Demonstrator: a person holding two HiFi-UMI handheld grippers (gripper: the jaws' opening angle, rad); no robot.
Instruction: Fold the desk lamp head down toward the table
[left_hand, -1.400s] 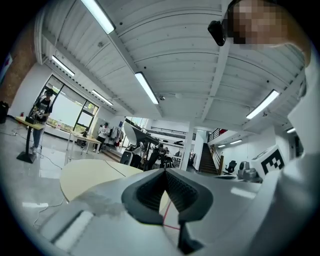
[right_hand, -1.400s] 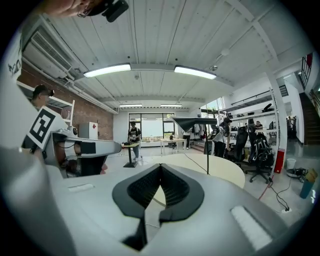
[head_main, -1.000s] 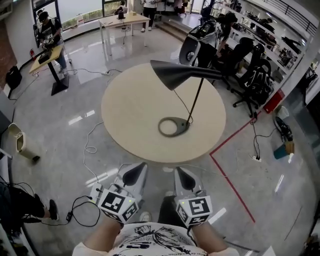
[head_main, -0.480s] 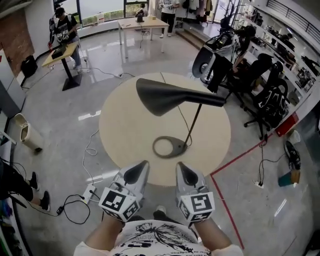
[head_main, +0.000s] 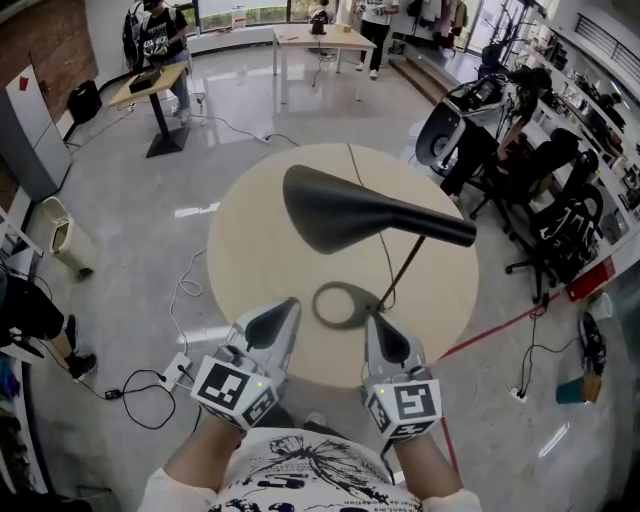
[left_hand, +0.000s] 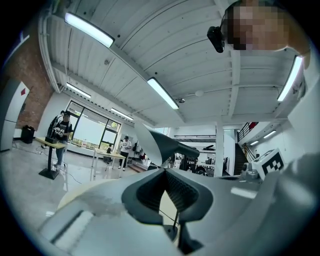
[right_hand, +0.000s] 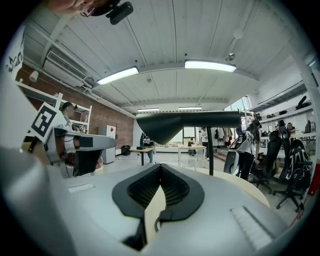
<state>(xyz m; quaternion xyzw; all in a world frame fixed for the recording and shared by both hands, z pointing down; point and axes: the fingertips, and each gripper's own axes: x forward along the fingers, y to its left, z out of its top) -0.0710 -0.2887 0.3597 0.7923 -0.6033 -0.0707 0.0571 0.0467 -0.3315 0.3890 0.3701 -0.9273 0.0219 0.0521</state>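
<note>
A black desk lamp stands on the round beige table (head_main: 250, 250). Its cone-shaped head (head_main: 335, 207) lies level, high above the ring base (head_main: 340, 305), on a thin slanted stem (head_main: 405, 275). My left gripper (head_main: 277, 317) and right gripper (head_main: 383, 335) hover side by side over the table's near edge. Both are shut and hold nothing. Neither touches the lamp. The right gripper is just short of the ring base. From the left gripper view the lamp head (left_hand: 162, 143) rises beyond the closed jaws. In the right gripper view the lamp head (right_hand: 175, 125) and stem (right_hand: 210, 150) stand ahead.
Office chairs (head_main: 545, 225) crowd the right side past the table. A red tape line (head_main: 490, 330) and cables (head_main: 185, 290) run across the glossy floor. A bin (head_main: 62, 240) stands at the left, and desks (head_main: 320, 40) with people (head_main: 155, 35) at the back.
The view has closed in on the table. Both grippers, earlier short of the table's edge, now reach over it near the lamp base. The lamp keeps its pose.
</note>
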